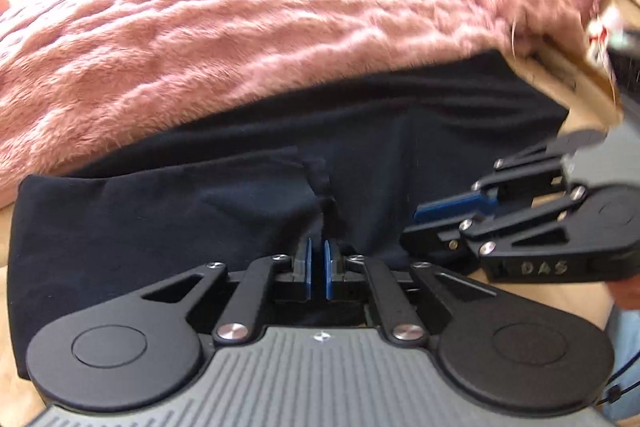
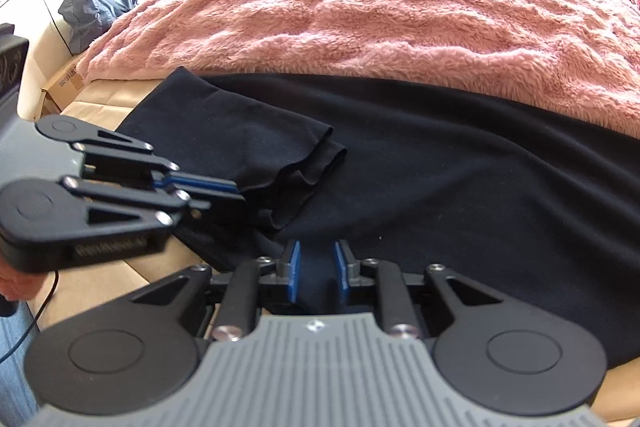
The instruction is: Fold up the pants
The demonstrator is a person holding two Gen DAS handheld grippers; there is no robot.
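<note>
The left gripper (image 2: 240,189) pinches a folded-over hem of the black pants (image 2: 440,163), which lie along the near edge of a bed beside a pink fluffy blanket (image 2: 380,7). To its right, the right gripper (image 2: 316,267) clamps a fold of the same fabric between narrowly spaced blue pads.

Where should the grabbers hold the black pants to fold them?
Grab the pants along the near edge, coming from the front, because that edge lies loose and flat. The left gripper already pinches it; the right gripper has cloth between its jaws.
</note>
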